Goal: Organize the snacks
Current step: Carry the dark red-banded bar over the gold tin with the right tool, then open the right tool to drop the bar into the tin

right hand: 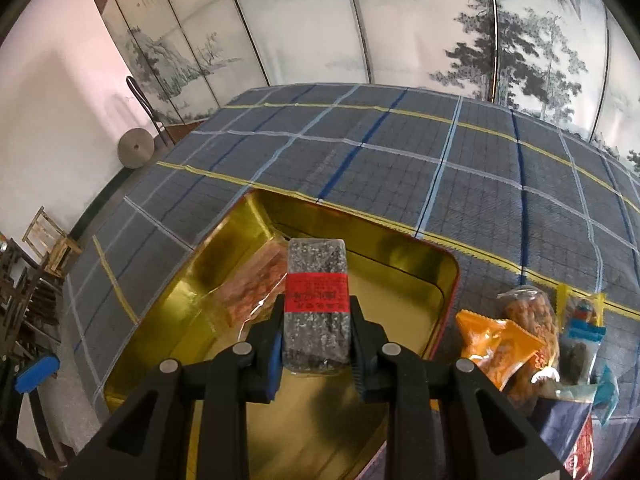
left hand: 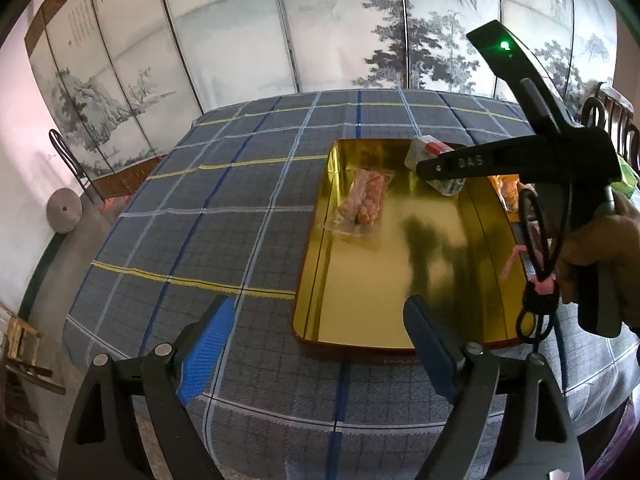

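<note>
A gold-lined tin box (left hand: 360, 312) (right hand: 416, 248) lies open on the checked tablecloth. Inside it, toward the far end, lies a clear packet of orange-pink snacks (left hand: 362, 200) (right hand: 256, 284). My right gripper (right hand: 316, 320) (left hand: 436, 170) is shut on a dark speckled bar with a red label (right hand: 316, 300) (left hand: 426, 150) and holds it above the tin. My left gripper (left hand: 316, 344) hangs open and empty over the tin's near left corner.
Right of the tin lies a heap of snack packets: an orange bag (right hand: 496, 344) (left hand: 508, 192), a clear bag of brown pieces (right hand: 532, 328), a blue-and-yellow packet (right hand: 584, 320). A hand (left hand: 600, 256) holds the right gripper. A painted folding screen (left hand: 280, 40) stands behind the table.
</note>
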The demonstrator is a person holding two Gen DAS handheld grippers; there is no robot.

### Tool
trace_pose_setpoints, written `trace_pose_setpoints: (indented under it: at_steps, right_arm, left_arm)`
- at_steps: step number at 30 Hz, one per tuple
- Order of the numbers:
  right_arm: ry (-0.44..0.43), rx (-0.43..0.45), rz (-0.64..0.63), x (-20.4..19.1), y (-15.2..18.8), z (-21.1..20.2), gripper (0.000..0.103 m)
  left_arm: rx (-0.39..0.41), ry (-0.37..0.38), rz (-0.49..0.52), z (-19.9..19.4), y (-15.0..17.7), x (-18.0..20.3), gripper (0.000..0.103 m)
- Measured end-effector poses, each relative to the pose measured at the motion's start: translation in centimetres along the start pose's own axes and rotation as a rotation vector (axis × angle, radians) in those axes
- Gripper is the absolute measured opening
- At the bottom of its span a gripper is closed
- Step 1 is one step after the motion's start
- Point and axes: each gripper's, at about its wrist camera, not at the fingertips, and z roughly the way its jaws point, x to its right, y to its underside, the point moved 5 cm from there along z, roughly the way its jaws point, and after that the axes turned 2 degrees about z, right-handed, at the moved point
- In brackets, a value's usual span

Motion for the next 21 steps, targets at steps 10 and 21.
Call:
trace_pose_setpoints:
  at_steps: [10,21]
  right_arm:
    - [0.015,-0.015,-0.005,-0.8,-0.3,2.0,0.028]
    - [-0.058,0.115,0.042,0.4,0.9,-3.5,0.032]
  left_arm:
    - [-0.02,0.008,-0.009,0.8,0.2,-0.4,0.085]
    - [-0.025,0.015,-0.008,0.6,0.3,-0.4,0.085]
